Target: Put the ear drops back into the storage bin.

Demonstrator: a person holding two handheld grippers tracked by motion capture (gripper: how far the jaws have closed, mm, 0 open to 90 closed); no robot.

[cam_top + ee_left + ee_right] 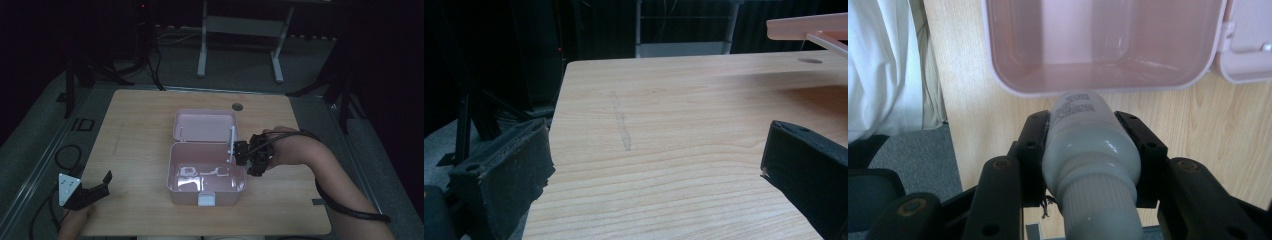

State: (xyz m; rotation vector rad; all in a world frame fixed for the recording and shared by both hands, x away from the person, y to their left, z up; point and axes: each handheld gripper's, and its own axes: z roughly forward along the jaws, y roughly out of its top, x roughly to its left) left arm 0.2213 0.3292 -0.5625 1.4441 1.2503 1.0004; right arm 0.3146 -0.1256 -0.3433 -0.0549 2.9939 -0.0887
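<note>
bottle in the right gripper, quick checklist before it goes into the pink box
1. Grip: right gripper has both jaws pressed on the sides of the white bottle: ok.
2. Pink box open, lid folded back: ok.
3. Space inside the box: the inside looks bare in the right gripper view: ok.
4. Bottle over the box: its end is at the rim but not past it: not ok.
5. Left gripper out of the way, open at the table's near left corner: ok.
6. Bottle cap tight: cannot tell.
</note>
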